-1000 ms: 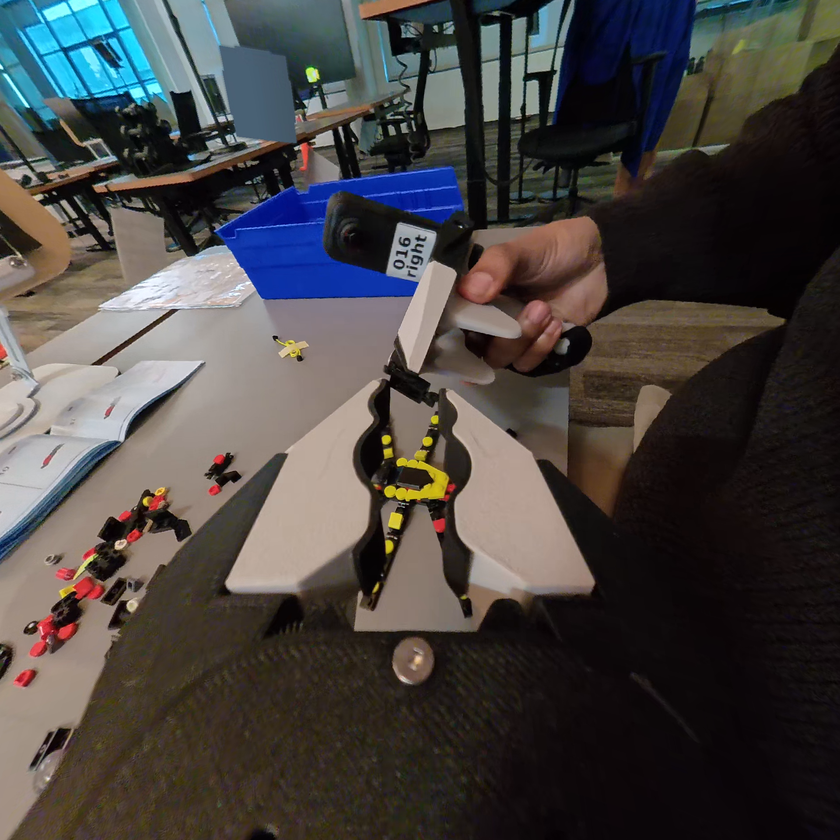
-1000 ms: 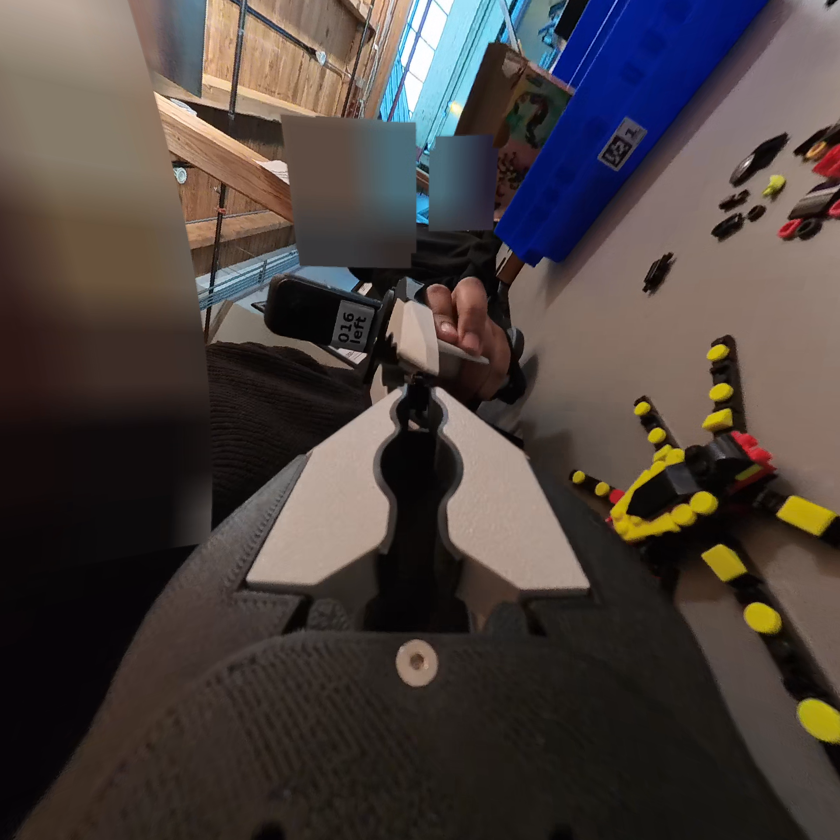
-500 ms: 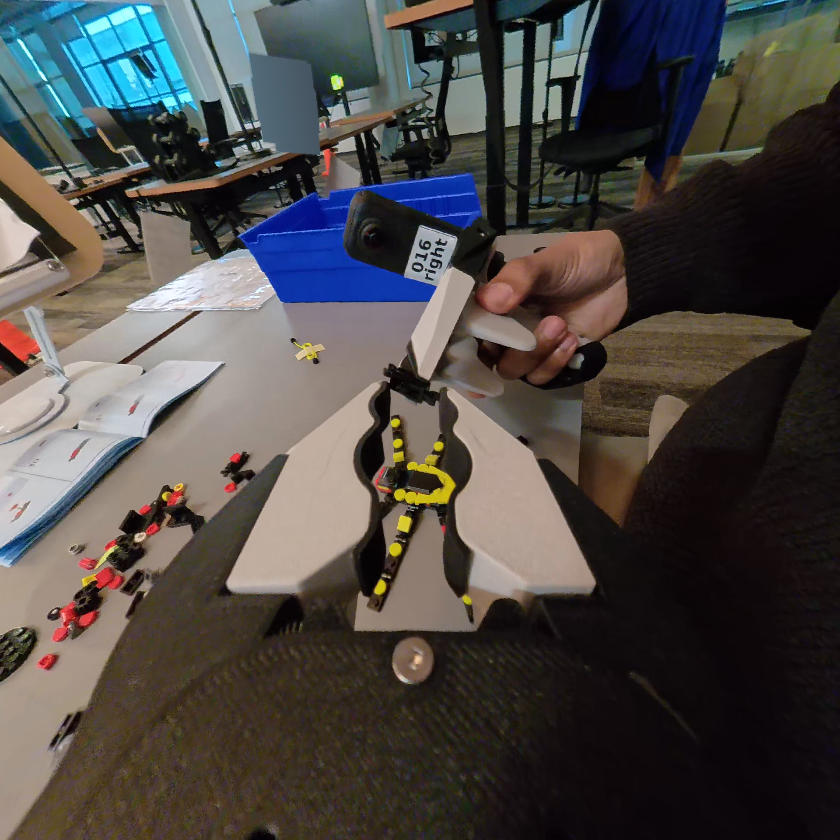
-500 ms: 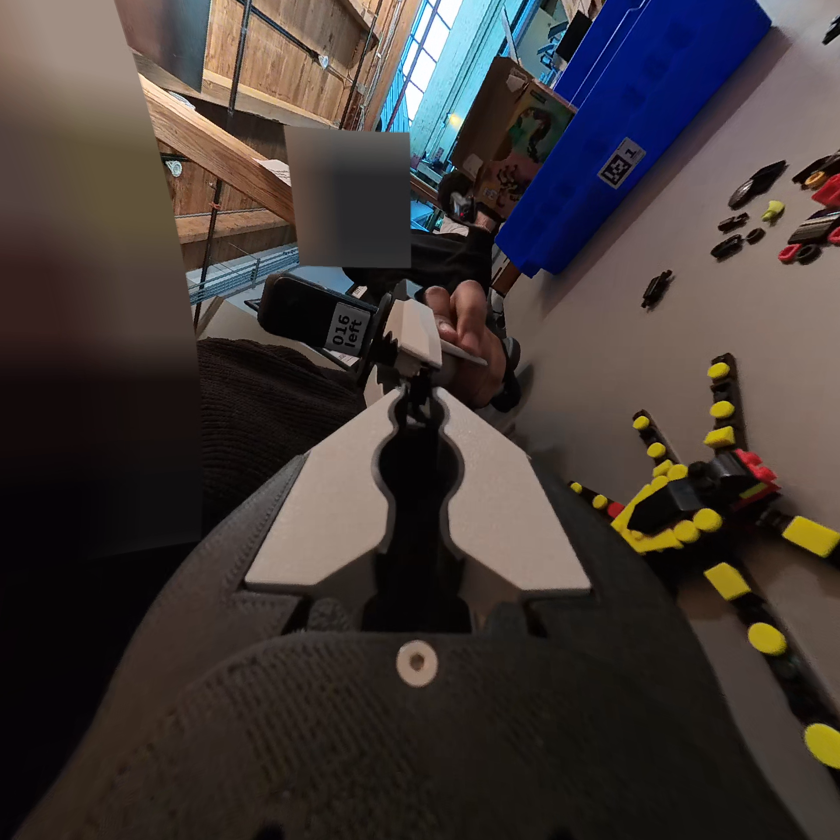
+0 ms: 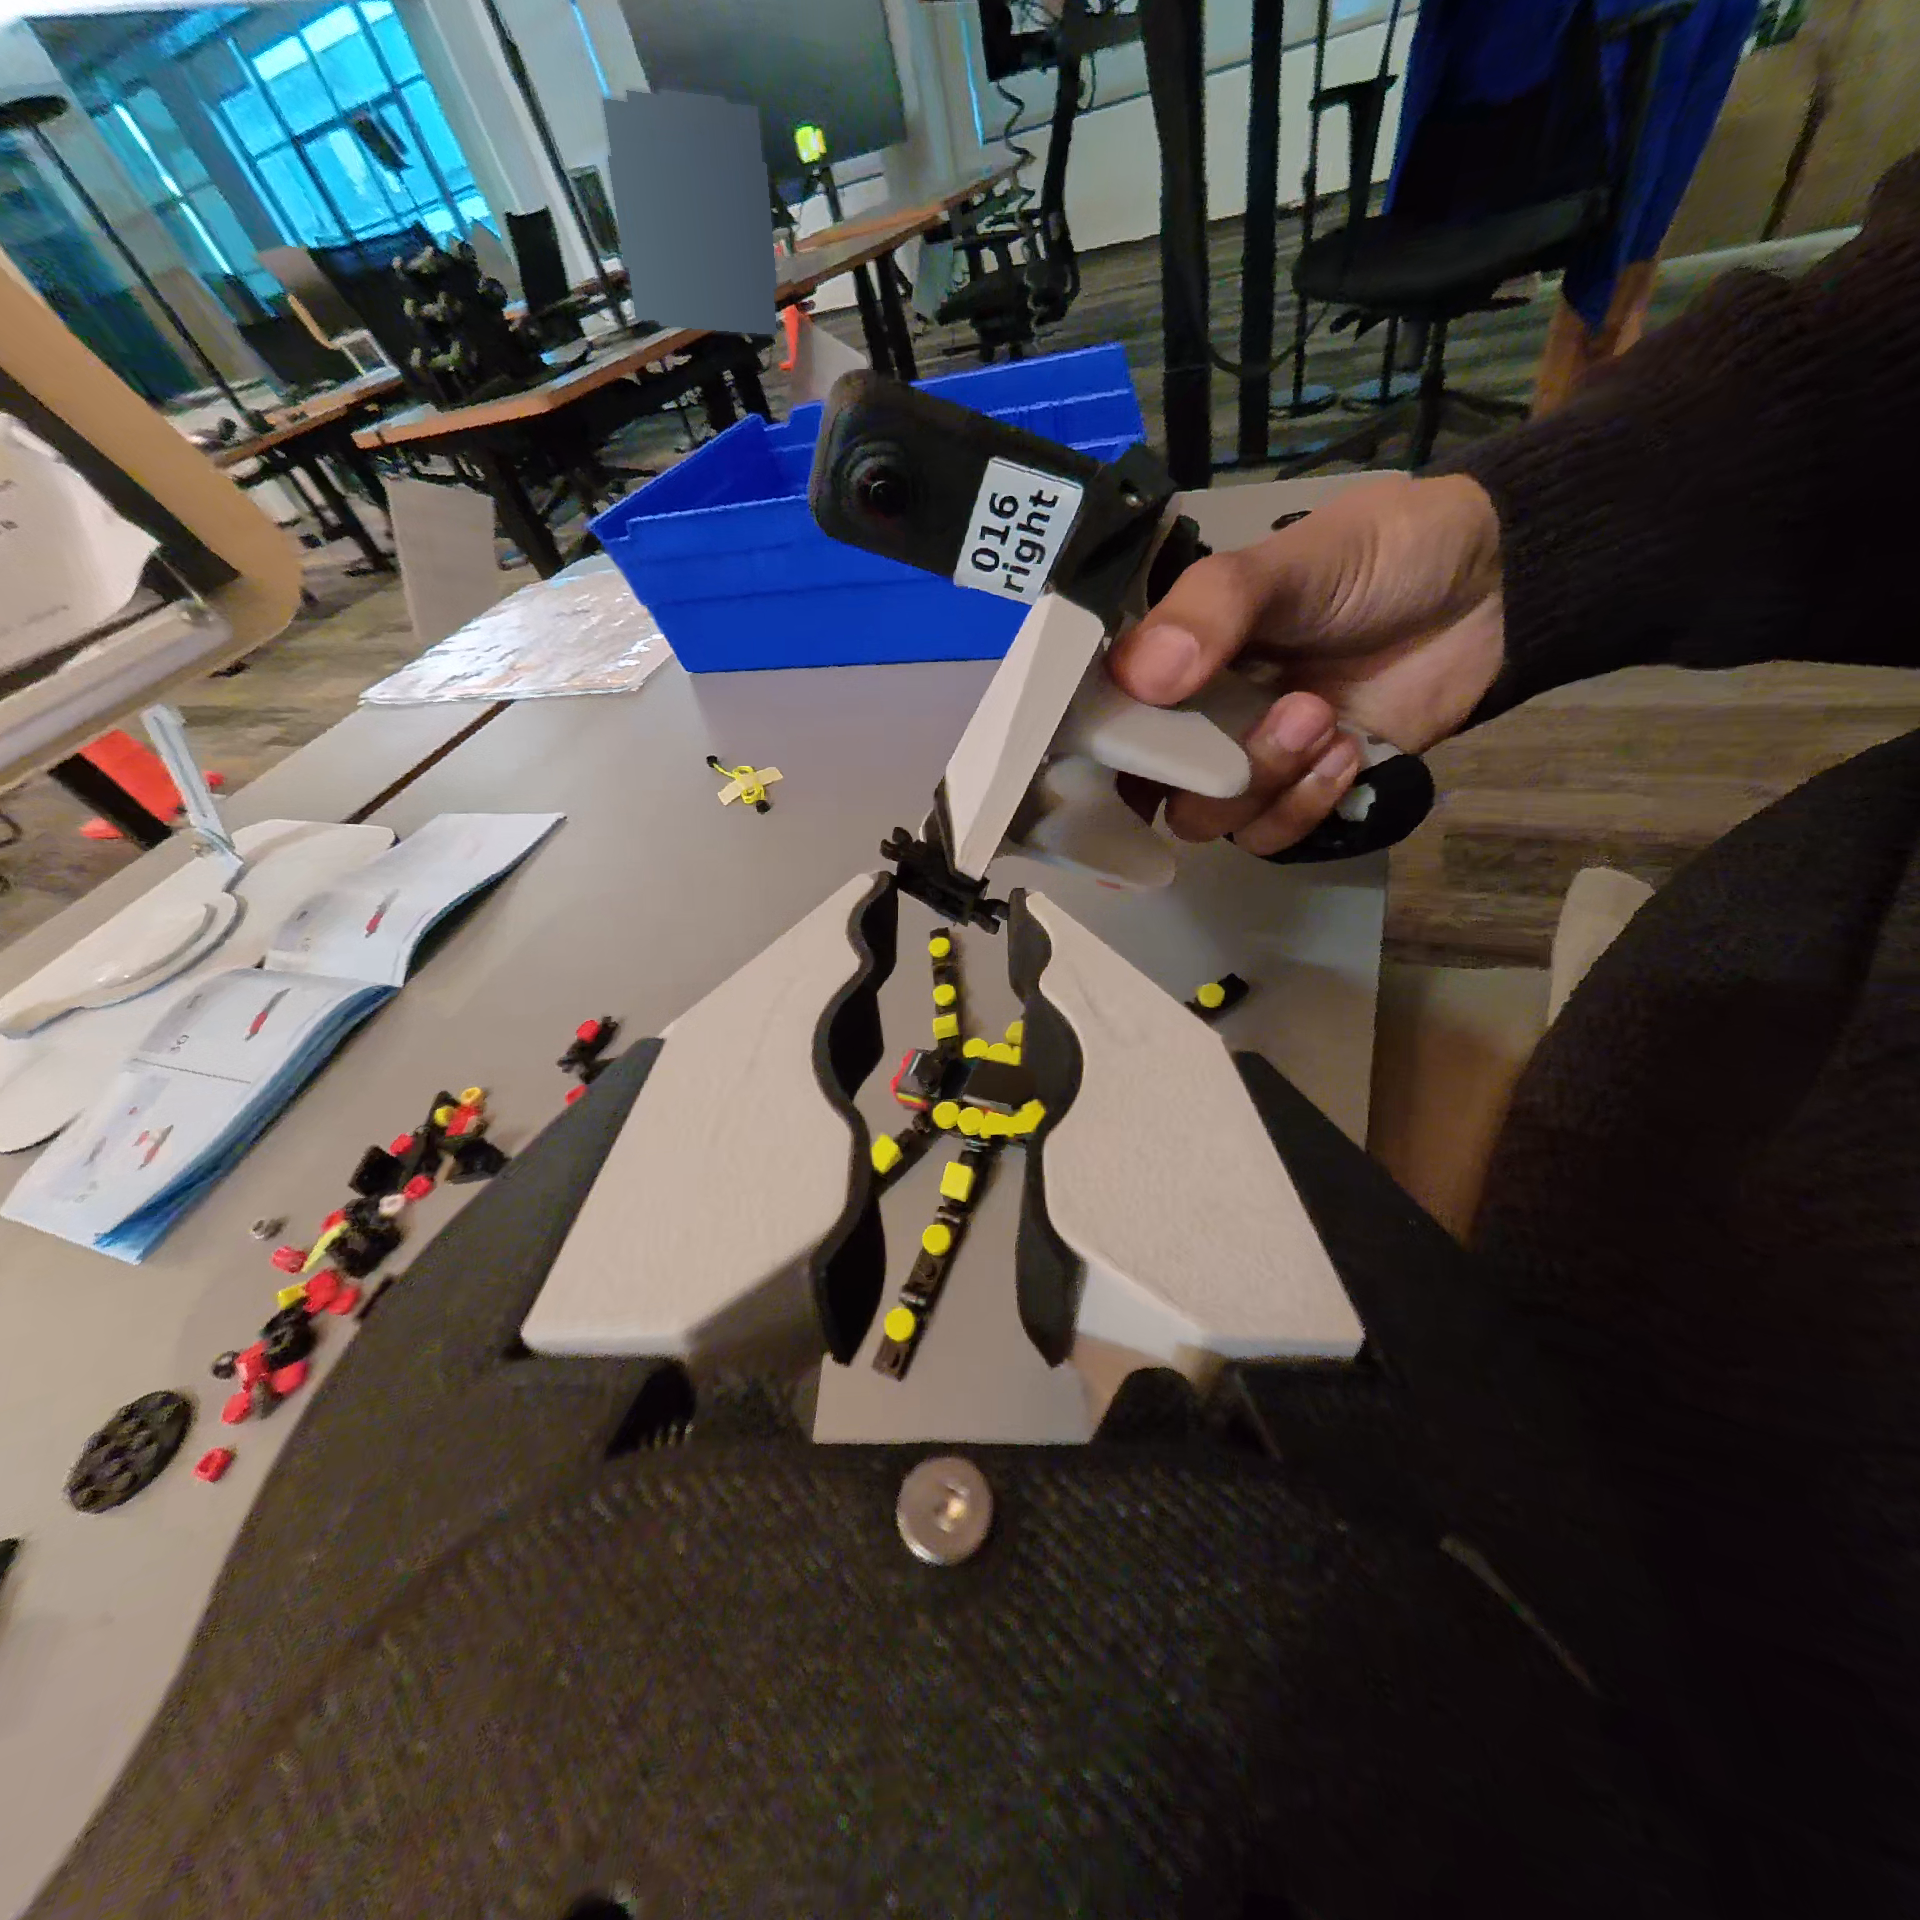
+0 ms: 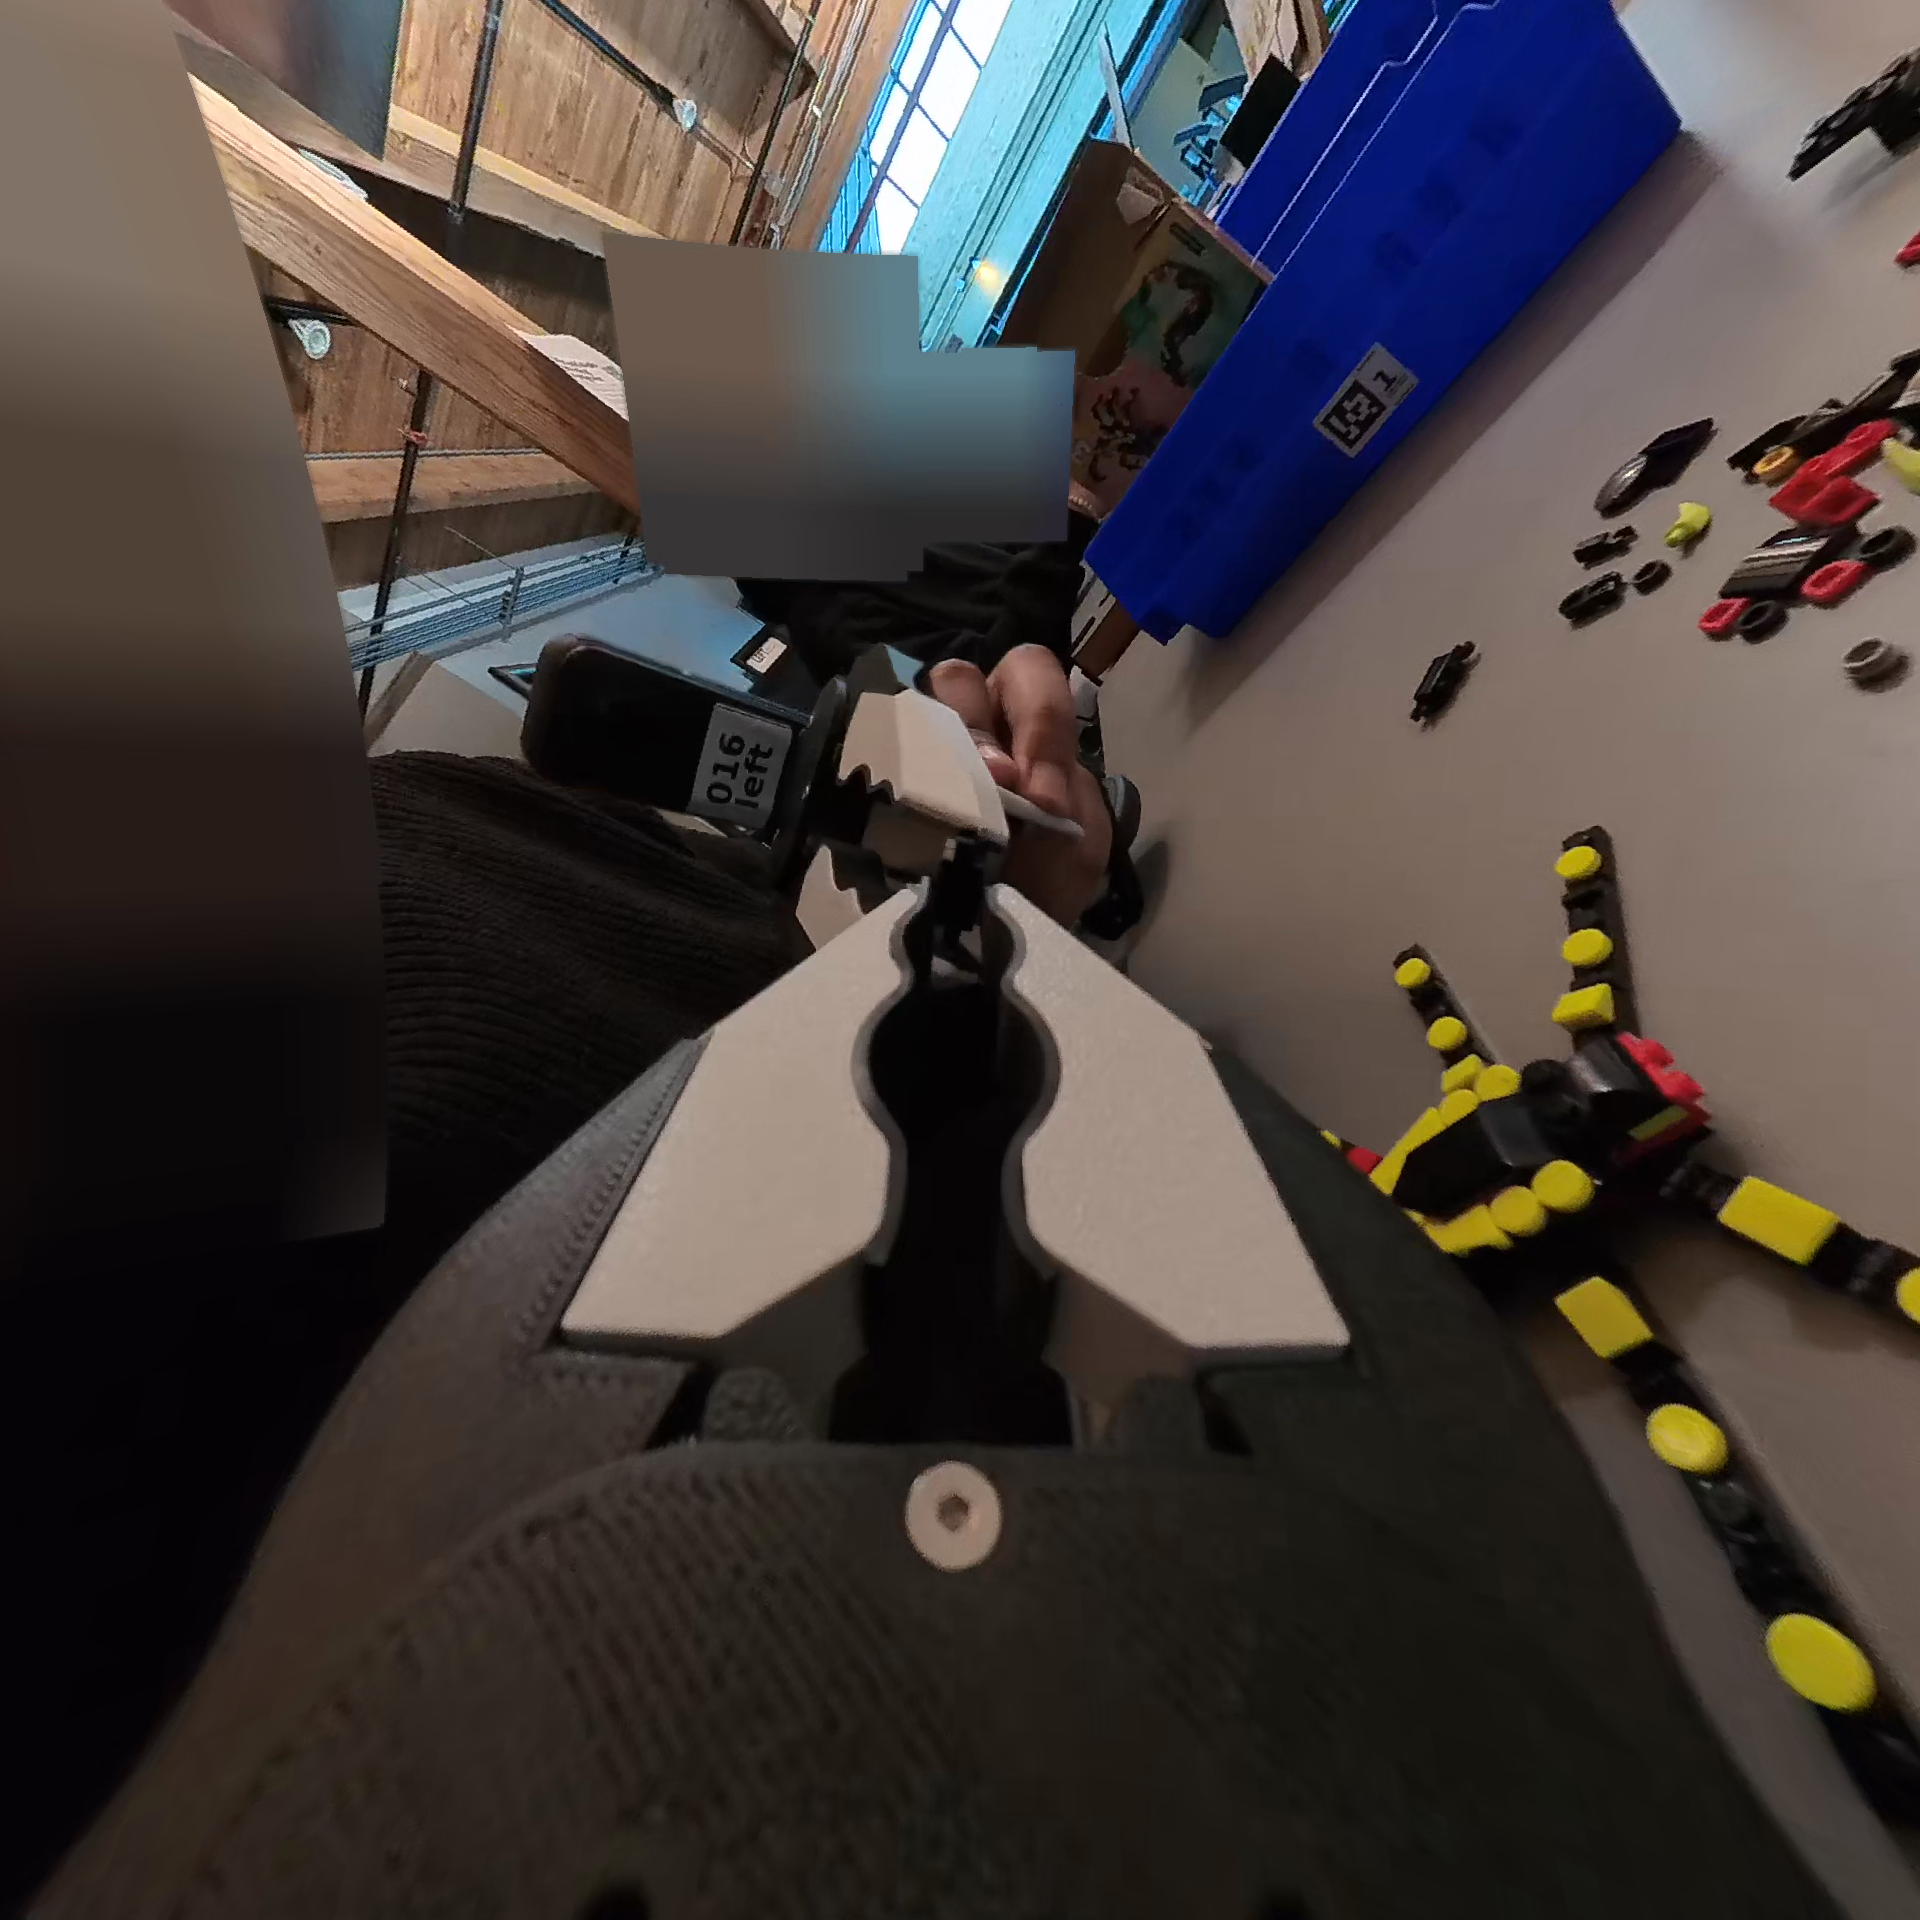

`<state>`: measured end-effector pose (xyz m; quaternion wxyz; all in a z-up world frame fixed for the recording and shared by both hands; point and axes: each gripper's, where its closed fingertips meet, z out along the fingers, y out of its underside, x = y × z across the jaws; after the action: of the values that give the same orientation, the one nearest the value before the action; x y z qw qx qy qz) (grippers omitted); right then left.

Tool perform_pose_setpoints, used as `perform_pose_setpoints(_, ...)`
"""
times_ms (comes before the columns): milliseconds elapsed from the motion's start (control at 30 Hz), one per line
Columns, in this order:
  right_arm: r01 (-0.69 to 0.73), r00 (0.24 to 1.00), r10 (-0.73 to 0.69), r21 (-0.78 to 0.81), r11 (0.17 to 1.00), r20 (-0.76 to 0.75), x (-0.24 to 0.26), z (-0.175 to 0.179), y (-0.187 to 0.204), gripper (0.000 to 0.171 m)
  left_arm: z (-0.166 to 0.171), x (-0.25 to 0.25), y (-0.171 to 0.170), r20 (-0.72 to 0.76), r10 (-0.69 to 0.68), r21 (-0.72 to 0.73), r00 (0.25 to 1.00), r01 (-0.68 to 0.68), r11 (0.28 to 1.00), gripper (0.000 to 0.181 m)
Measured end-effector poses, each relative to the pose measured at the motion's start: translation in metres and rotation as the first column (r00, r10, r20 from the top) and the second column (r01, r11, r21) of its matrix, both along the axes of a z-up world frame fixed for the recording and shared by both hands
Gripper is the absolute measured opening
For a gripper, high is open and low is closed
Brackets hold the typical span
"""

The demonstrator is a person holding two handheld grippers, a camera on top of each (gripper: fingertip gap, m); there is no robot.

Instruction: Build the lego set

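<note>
My left gripper (image 5: 948,891) is shut on a small black Lego piece (image 5: 940,891) at its tips, above the table. My right gripper (image 6: 954,920), held by a hand, meets it tip to tip and is shut on the same black piece (image 6: 956,914). It shows in the left wrist view (image 5: 961,847) coming down from the upper right. The left gripper shows in the right wrist view (image 6: 961,836) just beyond my tips. The black and yellow Lego model (image 5: 966,1101) lies on the grey table under the left jaws, and low right in the right wrist view (image 6: 1538,1143).
Loose red, black and yellow pieces (image 5: 364,1226) lie at the left, also in the right wrist view (image 6: 1797,520). An open instruction booklet (image 5: 260,1039) lies beyond them. A blue bin (image 5: 831,582) stands at the back. A black disc (image 5: 130,1449) lies near the front edge. The grippers are tip to tip, or close to it. From either gripper's tips it is about 30 centimeters to the black disc (image 5: 130,1449).
Both grippers stay joined on the black piece. The left wrist view has swung a little, so the table's pieces sit further right and the model looks turned.
</note>
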<state>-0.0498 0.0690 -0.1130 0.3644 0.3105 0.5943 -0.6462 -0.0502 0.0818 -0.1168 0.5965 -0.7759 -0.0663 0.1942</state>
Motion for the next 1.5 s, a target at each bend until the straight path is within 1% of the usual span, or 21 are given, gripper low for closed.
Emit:
perform_pose_setpoints(100, 0.028, 0.999, -0.027, 0.022, 0.999, -0.046, -0.002, 0.0, 0.001, 0.005, 0.0, -0.003, 0.001, -0.039, 0.045, -0.02, 0.998, -0.046, 0.999, 0.017)
perform_pose_setpoints(133, 0.05, 0.997, -0.048, 0.029, 0.998, -0.065, -0.004, 0.001, 0.002, 0.006, 0.0, -0.005, 0.0, -0.03, 0.068, -0.021, 0.997, -0.069, 0.997, 0.016)
perform_pose_setpoints(167, 0.078, 0.994, -0.076, 0.023, 0.997, -0.083, -0.008, 0.003, 0.004, 0.005, 0.0, -0.007, 0.0, -0.01, 0.089, -0.009, 0.996, -0.089, 0.996, 0.006)
perform_pose_setpoints(300, 0.101, 0.987, -0.097, 0.033, 0.994, -0.125, -0.009, 0.006, 0.005, 0.005, 0.002, -0.009, 0.0, 0.049, 0.109, 0.022, 0.993, -0.11, 0.994, 0.005)
perform_pose_setpoints(367, 0.107, 0.988, -0.103, 0.029, 0.994, -0.111, -0.01, 0.005, 0.005, 0.005, 0.002, -0.01, -0.001, 0.066, 0.114, 0.025, 0.991, -0.116, 0.993, 0.004)
perform_pose_setpoints(500, 0.125, 0.991, -0.125, -0.008, 0.992, -0.057, -0.012, 0.006, 0.003, 0.005, 0.004, -0.012, -0.004, 0.026, 0.139, 0.026, 0.99, -0.14, 0.99, 0.001)
perform_pose_setpoints(767, 0.099, 0.995, -0.099, 0.026, 0.995, -0.012, -0.011, -0.003, 0.004, 0.005, -0.003, -0.013, -0.004, -0.06, 0.149, -0.06, 0.987, -0.153, 0.986, 0.001)
perform_pose_setpoints(867, 0.06, 0.998, -0.061, 0.064, 0.996, 0.004, -0.008, -0.011, 0.004, 0.006, -0.008, -0.013, -0.005, -0.077, 0.148, -0.09, 0.986, -0.155, 0.984, 0.0)
perform_pose_setpoints(900, 0.031, 1.0, -0.03, 0.118, 0.993, -0.009, -0.004, -0.02, 0.004, 0.0, -0.005, -0.019, -0.008, -0.092, 0.187, -0.076, 0.978, -0.194, 0.978, 0.0)
perform_pose_setpoints(933, 0.025, 0.999, -0.016, 0.205, 0.978, -0.043, 0.0, -0.035, 0.004, 0.0, 0.007, -0.03, -0.017, -0.126, 0.253, -0.025, 0.959, -0.258, 0.966, 0.0)
perform_pose_setpoints(967, 0.038, 0.999, -0.029, 0.196, 0.98, -0.046, -0.001, -0.035, 0.005, 0.0, 0.012, -0.032, -0.022, -0.091, 0.24, -0.015, 0.967, -0.242, 0.97, 0.0)
perform_pose_setpoints(1000, 0.062, 0.998, -0.057, 0.153, 0.986, -0.038, -0.008, -0.027, 0.009, 0.0, 0.003, -0.029, -0.021, 0.004, 0.209, -0.036, 0.978, -0.208, 0.977, 0.0)
perform_pose_setpoints(1033, 0.087, 0.994, -0.073, 0.177, 0.98, -0.083, -0.014, -0.026, 0.014, 0.0, -0.007, -0.025, -0.018, 0.034, 0.195, -0.054, 0.98, -0.193, 0.98, 0.0)
perform_pose_setpoints(1100, 0.125, 0.983, -0.093, 0.211, 0.969, -0.159, -0.021, -0.026, 0.019, 0.0, -0.01, -0.027, -0.015, -0.022, 0.219, -0.081, 0.975, -0.22, 0.972, 0.0)
perform_pose_setpoints(1167, 0.119, 0.983, -0.087, 0.206, 0.971, -0.159, -0.021, -0.026, 0.018, 0.0, -0.005, -0.028, -0.015, 0.01, 0.197, -0.042, 0.98, -0.197, 0.98, 0.0)
perform_pose_setpoints(1233, 0.072, 0.992, -0.051, 0.186, 0.98, -0.118, -0.016, -0.026, 0.015, 0.0, -0.015, -0.031, -0.017, 0.066, 0.176, -0.042, 0.982, -0.174, 0.984, 0.0)
perform_pose_setpoints(1267, 0.05, 0.995, -0.032, 0.18, 0.982, -0.098, -0.013, -0.027, 0.013, 0.0, -0.019, -0.027, -0.014, 0.096, 0.13, -0.04, 0.987, -0.126, 0.991, 0.003)
perform_pose_setpoints(1333, -0.01, 0.998, 0.021, 0.179, 0.984, -0.064, -0.006, -0.029, 0.009, 0.0, -0.021, -0.016, -0.007, 0.112, 0.036, -0.036, 0.993, -0.032, 0.999, 0.02)
perform_pose_setpoints(1367, -0.033, 0.998, 0.043, 0.192, 0.981, -0.05, -0.002, -0.031, 0.007, 0.0, -0.024, -0.014, -0.006, 0.098, 0.021, -0.051, 0.995, -0.016, 0.999, 0.029)
perform_pose_setpoints(1433, -0.091, 0.995, 0.095, 0.221, 0.971, -0.009, 0.007, -0.039, 0.005, 0.0, -0.027, -0.006, -0.003, 0.051, -0.014, -0.078, 0.999, 0.018, 0.997, 0.027)
perform_pose_setpoints(1500, -0.116, 0.993, 0.114, 0.207, 0.971, 0.022, 0.01, -0.04, 0.003, 0.0, -0.03, 0.003, 0.001, 0.012, -0.046, -0.107, 0.999, 0.048, 0.993, 0.012)
